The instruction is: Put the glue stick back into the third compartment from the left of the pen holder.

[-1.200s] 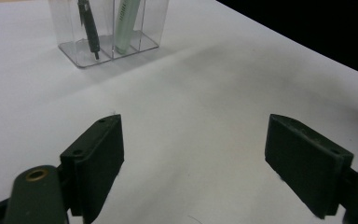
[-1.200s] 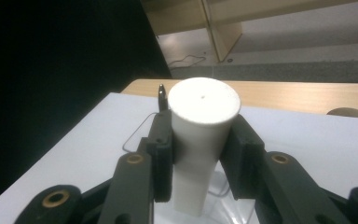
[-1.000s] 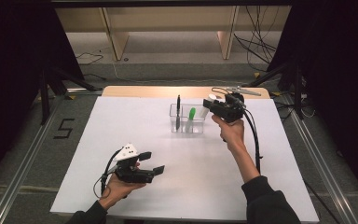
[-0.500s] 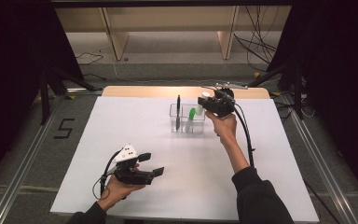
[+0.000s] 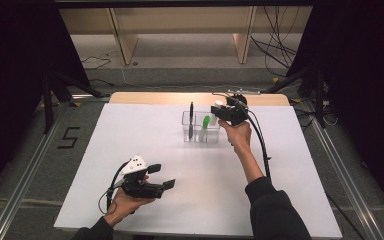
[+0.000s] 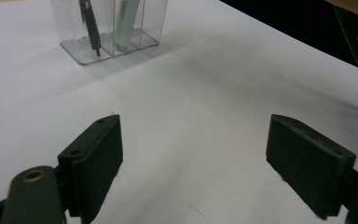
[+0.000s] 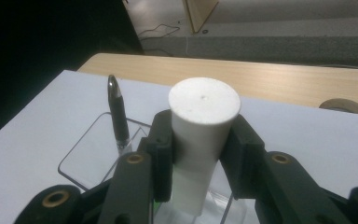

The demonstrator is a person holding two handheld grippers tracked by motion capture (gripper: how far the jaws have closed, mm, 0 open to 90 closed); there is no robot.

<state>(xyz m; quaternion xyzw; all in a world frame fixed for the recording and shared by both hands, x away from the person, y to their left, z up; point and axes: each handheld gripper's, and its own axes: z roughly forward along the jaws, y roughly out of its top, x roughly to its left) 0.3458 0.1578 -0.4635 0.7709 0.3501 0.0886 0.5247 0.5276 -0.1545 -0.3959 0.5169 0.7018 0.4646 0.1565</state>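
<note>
Above the right end of the clear organiser (image 5: 200,127), a white cylinder (image 7: 204,126) is clamped between the pads of the right gripper (image 7: 200,140); in the high view this gripper (image 5: 226,114) is seen at the organiser's right edge, the cylinder reduced to a small white spot. A black pen (image 7: 118,116) is stood upright in the organiser's left compartment, a green-capped marker (image 5: 205,125) in the next. The cylinder's lower end is hidden by the pads. Nearer the person, the left gripper (image 6: 193,154) is held wide open, nothing between its pads, well apart from the organiser.
</note>
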